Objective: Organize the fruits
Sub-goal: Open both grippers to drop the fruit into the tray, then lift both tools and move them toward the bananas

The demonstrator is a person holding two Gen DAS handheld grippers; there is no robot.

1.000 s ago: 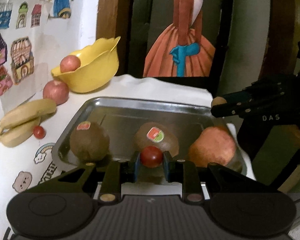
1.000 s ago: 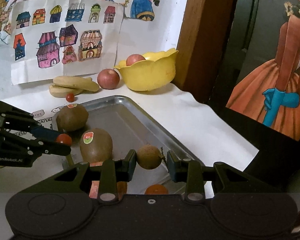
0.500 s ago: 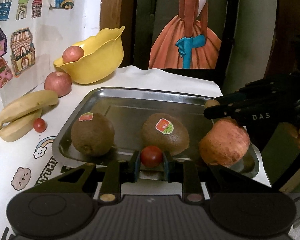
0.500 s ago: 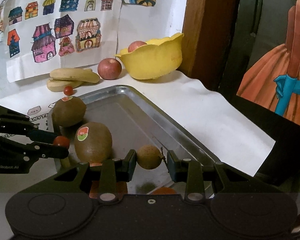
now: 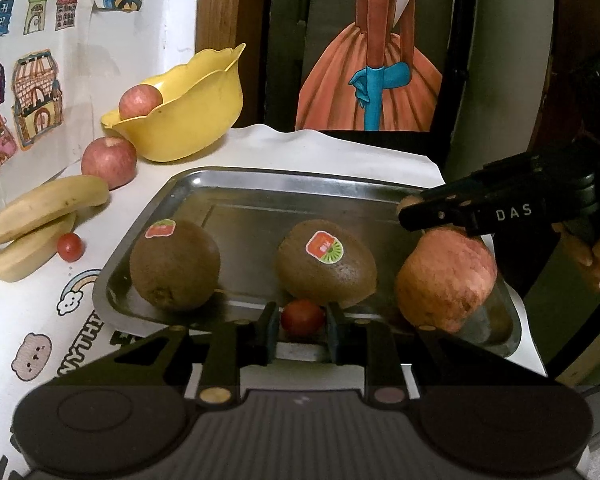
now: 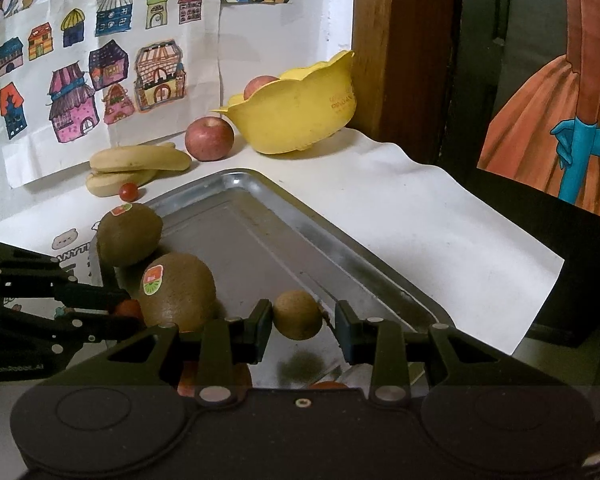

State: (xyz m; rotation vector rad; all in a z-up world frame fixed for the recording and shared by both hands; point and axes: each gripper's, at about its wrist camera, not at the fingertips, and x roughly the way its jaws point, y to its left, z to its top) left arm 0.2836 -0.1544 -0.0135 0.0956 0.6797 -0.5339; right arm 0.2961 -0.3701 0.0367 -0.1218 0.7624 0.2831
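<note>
A steel tray (image 5: 300, 174) holds two stickered kiwis (image 5: 175, 264) (image 5: 326, 264) and a red apple (image 5: 446, 278). My left gripper (image 5: 302, 318) is shut on a cherry tomato (image 5: 302, 316) at the tray's near rim, just in front of the middle kiwi. In the right wrist view the right gripper (image 6: 300, 326) is shut on a small round brown fruit (image 6: 298, 314), held above the tray (image 6: 340, 248), with its shadow on the metal below. The left wrist view shows that right gripper (image 5: 410, 210) hovering over the apple. The left gripper (image 6: 128, 312) shows beside the nearer kiwi (image 6: 176, 290).
Behind the tray, a yellow bowl (image 5: 180, 120) holds an apple (image 5: 140, 96). A second apple (image 5: 109, 162), two bananas (image 5: 40, 216) and a loose cherry tomato (image 5: 71, 247) lie on the white cloth by the wall. A person's hand (image 5: 592, 256) holds the right gripper. The cloth ends at the right.
Both grippers have moved closer to the tray, each still holding its fruit. The right gripper has come lower over the apple. The fruits on the tray have not moved.
</note>
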